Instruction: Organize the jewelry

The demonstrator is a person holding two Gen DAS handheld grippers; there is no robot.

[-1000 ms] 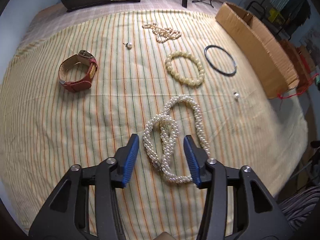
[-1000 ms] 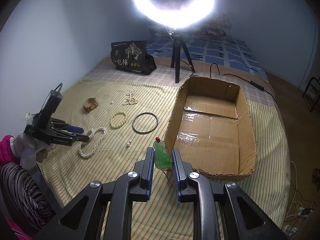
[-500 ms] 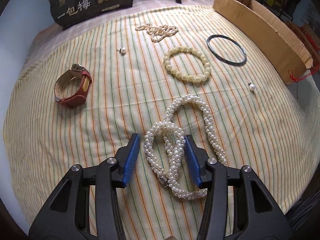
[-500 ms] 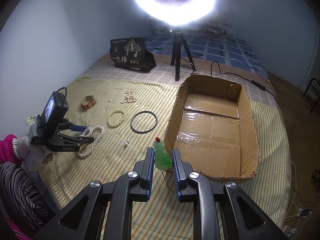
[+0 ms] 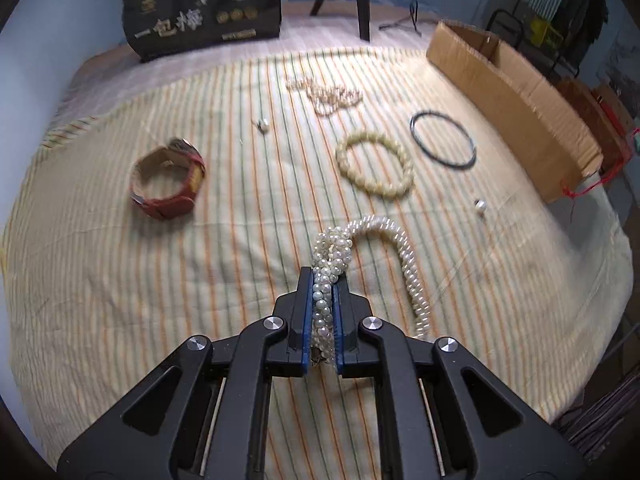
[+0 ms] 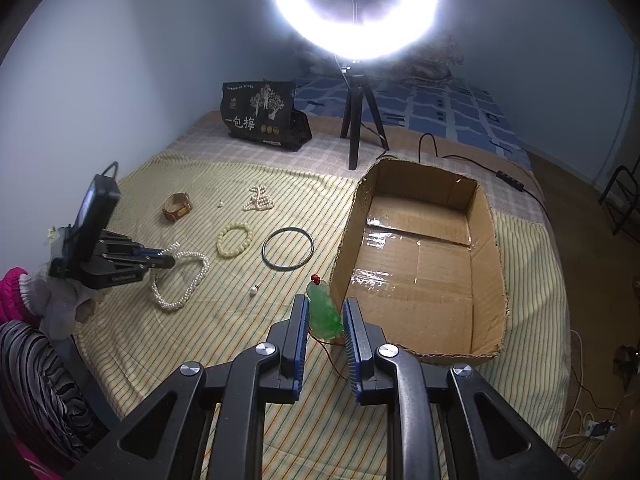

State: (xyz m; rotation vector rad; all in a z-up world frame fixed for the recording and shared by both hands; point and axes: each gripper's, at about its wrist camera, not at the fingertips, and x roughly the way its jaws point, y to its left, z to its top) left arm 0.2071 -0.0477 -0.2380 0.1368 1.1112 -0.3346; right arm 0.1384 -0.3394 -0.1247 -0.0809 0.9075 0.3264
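My left hand-held gripper (image 5: 323, 280) pinched the pearl necklace (image 5: 390, 248) on the bed (image 5: 120, 300). My right hand-held gripper (image 6: 325, 318) held the green pendant (image 6: 323, 312). Next, I thought, both needed lifting into the cardboard box (image 6: 424, 264) on the right.

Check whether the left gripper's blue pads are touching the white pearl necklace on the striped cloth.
Touching. The left wrist view shows the left gripper shut on a bunched section of the white pearl necklace, pearls pressed against both blue pads.

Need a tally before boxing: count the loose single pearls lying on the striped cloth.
2. One single pearl lies between the red watch and the small bead pile; the other single pearl lies near the cardboard box. More may be hidden.
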